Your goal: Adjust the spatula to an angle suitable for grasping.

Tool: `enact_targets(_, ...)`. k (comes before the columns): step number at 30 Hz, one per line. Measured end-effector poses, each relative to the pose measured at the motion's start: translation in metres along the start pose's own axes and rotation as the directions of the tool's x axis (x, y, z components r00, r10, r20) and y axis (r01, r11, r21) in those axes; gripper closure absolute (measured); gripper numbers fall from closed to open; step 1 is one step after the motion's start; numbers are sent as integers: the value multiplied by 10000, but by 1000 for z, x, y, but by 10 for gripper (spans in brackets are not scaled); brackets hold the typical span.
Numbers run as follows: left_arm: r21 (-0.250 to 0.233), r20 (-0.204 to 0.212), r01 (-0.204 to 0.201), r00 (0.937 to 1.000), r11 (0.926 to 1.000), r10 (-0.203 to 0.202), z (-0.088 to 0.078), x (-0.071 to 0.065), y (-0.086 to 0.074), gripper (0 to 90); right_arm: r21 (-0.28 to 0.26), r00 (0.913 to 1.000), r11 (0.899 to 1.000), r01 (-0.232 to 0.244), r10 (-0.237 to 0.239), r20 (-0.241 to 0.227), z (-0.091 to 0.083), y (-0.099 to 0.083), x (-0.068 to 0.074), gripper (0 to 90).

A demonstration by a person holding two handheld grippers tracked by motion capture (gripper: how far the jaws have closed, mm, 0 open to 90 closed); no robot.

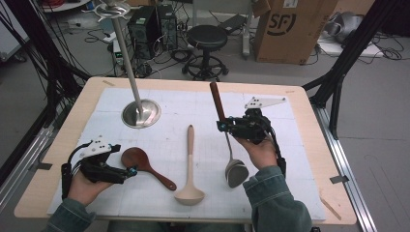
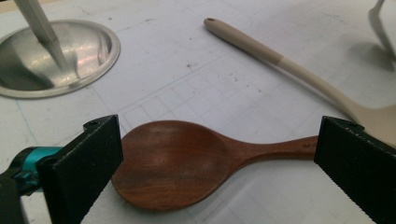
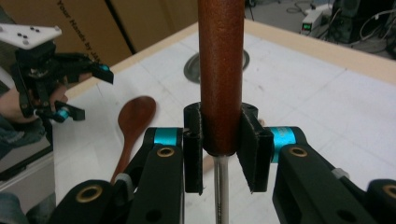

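- The jaws of the right gripper (image 3: 220, 154) are closed on the dark red-brown handle of a metal ladle (image 1: 231, 145), right at the lower end of this handle, where the thin steel shaft begins. I judge this place is chosen because the handle is thick and a little rough, so the pads hold it better than the slim shaft.
- The ladle hangs nearly upright — handle up, grey bowl down, close over the white mat (image 1: 300, 159) at the right side of the desk (image 1: 72, 125). Held like this it can swing little, and it looks ready to be carried to the stand (image 1: 140, 113).
- The ladle has a round handle, a straight shiny shaft and a small dull-grey bowl.
- The jaws of the left gripper (image 2: 219, 158) stand wide open, one on each side of the wooden spoon (image 2: 187, 163), and they do not touch it. It lies flat on the mat, bowl up — probably the next thing to take.
- Between the two lies a beige ladle (image 1: 190, 169), its handle pointing away from the person.
- The stand has a round steel base and a tilted pole, at the far left of the mat.
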State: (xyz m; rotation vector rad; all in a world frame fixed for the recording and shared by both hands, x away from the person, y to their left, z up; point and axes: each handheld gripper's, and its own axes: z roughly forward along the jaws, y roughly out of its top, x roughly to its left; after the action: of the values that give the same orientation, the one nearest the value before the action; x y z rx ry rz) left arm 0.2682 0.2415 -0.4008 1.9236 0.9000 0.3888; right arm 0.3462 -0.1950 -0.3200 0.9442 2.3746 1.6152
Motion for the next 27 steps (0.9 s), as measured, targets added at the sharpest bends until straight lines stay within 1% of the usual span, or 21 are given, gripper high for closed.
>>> enact_targets(4,-203,85,12,10000,9998,-10,1,0,8,18,-281,9999,9995,108,-108,-16,2,8,5,734)
enact_targets(7,-258,127,-78,9999,9996,82,3,-1,13,18,-547,9998,9983,178,-179,-12,4,13,7,734)
enact_targets(12,-278,213,-139,9997,9995,145,8,-2,21,18,-908,9999,9958,119,-117,34,5,18,7,734)
enact_targets(17,-322,344,-113,9993,9994,125,11,-4,26,18,-1139,9998,9934,161,-151,94,5,23,9,734)
enact_targets(20,-370,433,-188,9989,9991,204,12,-5,30,22,-1228,9999,9923,134,-127,63,5,26,11,734)
enact_targets(23,-505,546,-237,9982,9984,264,12,-6,34,67,-1313,9998,9912,191,-188,33,5,31,13,733)
enact_targets(27,-586,666,-254,9973,9980,293,14,-7,40,79,-1443,9996,9892,250,-263,-72,6,37,18,733)
